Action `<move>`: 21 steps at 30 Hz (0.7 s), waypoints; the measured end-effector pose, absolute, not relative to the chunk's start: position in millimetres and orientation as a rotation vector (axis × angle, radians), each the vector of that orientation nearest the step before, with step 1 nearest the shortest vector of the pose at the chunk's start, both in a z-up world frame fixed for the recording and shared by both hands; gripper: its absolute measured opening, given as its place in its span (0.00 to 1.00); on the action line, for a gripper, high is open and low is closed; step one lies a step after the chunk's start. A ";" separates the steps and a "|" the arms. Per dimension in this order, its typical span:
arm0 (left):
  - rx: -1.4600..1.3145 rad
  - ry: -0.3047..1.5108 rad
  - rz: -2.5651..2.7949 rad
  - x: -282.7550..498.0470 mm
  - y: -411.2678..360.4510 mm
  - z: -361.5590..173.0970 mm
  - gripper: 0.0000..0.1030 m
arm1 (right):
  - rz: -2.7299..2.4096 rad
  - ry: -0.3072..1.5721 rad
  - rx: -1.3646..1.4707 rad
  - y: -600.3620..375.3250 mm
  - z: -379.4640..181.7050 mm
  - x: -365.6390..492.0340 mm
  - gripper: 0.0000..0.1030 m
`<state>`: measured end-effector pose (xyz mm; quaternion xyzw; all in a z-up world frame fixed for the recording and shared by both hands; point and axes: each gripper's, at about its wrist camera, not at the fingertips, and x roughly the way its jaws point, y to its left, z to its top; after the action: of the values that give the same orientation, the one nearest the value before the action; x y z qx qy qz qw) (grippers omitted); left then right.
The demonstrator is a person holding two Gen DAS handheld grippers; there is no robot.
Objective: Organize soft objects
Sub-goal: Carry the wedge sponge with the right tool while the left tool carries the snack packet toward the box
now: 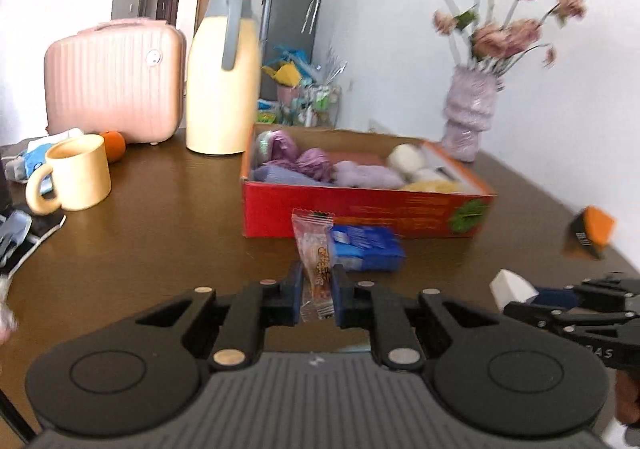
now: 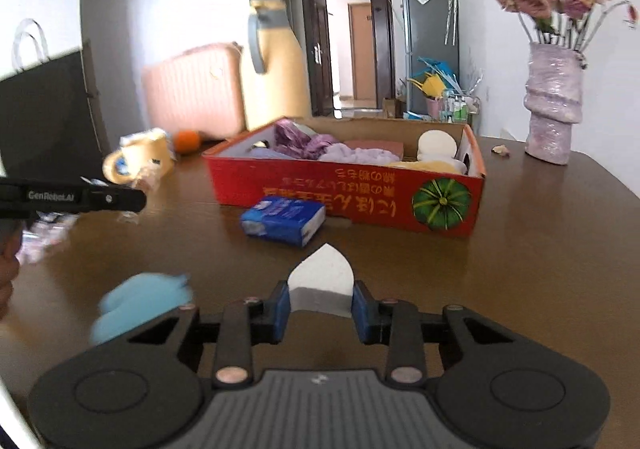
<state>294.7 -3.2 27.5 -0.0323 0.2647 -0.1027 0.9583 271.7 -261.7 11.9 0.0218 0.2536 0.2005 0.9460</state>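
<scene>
Left gripper (image 1: 316, 295) fingers clamped; right gripper (image 2: 320, 309) fingers clamped.

White sponge wedge (image 2: 320, 281) clamped; snack packet (image 1: 316, 261) clamped upright.

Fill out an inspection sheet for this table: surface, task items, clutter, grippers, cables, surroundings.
Surface: dark brown wooden table, glossy.
Job's things: red cardboard box already holding purple and cream soft items; white sponge wedge; clear snack packet; blue tissue pack lying in front of the box; light blue soft item, blurred.
Clutter: cream mug, orange, cream thermos jug, pink case, lilac vase of flowers.
Grippers: left gripper shut on the snack packet; right gripper shut on the white sponge wedge.
Cables: nothing seen.
Surroundings: white walls, grey fridge, open doorway behind.
</scene>
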 end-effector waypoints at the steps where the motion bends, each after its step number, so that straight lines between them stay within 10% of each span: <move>1: -0.075 0.529 -0.220 280.3 -6.8 30.8 0.15 | 0.412 0.511 0.058 -265.1 14.9 259.7 0.31; 12: -0.062 0.481 -0.315 249.8 -39.4 61.7 0.15 | 0.399 0.414 0.036 -275.7 47.5 231.0 0.31; 21: -0.050 0.565 -0.391 375.3 -61.8 83.7 0.15 | 0.469 0.401 0.012 -266.4 91.0 346.7 0.33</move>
<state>375.3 -61.8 83.7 -0.0243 0.2767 -0.1915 0.9414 346.7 -266.4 91.0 0.0060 0.1975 0.2309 0.9527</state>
